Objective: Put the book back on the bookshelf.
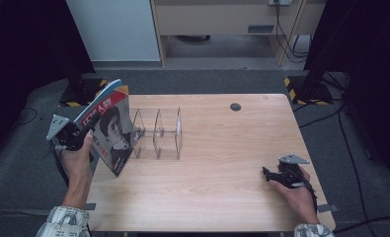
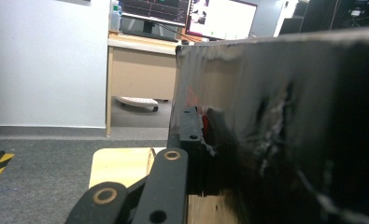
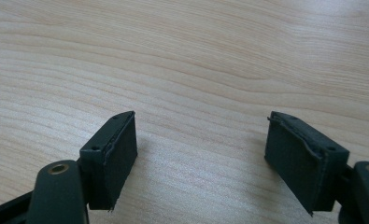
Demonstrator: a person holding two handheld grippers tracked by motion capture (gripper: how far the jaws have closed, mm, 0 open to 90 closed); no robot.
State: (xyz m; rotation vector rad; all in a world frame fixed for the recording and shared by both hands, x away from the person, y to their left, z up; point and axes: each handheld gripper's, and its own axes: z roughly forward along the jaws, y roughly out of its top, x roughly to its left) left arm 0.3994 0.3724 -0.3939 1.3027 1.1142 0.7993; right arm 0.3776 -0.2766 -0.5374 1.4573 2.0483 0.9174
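A magazine [image 1: 111,128] with a face on its cover stands tilted at the table's left edge, just left of a clear acrylic divider rack [image 1: 158,133]. My left gripper [image 1: 89,131] is shut on the magazine's left edge, held in a hand. In the left gripper view the dark glossy magazine [image 2: 285,126] rises at the right, pinched at my left gripper [image 2: 205,135]. My right gripper [image 1: 267,174] rests on the wooden table [image 1: 222,148] near the front right, pointing left. In the right gripper view my right gripper [image 3: 201,149] stands open over bare wood [image 3: 196,56], with nothing between the pads.
A cable hole [image 1: 235,106] sits in the tabletop at the back. Black stands with striped bases [image 1: 306,91] flank the table on grey carpet. A white panel [image 1: 116,29] and a wooden desk [image 1: 222,19] stand behind.
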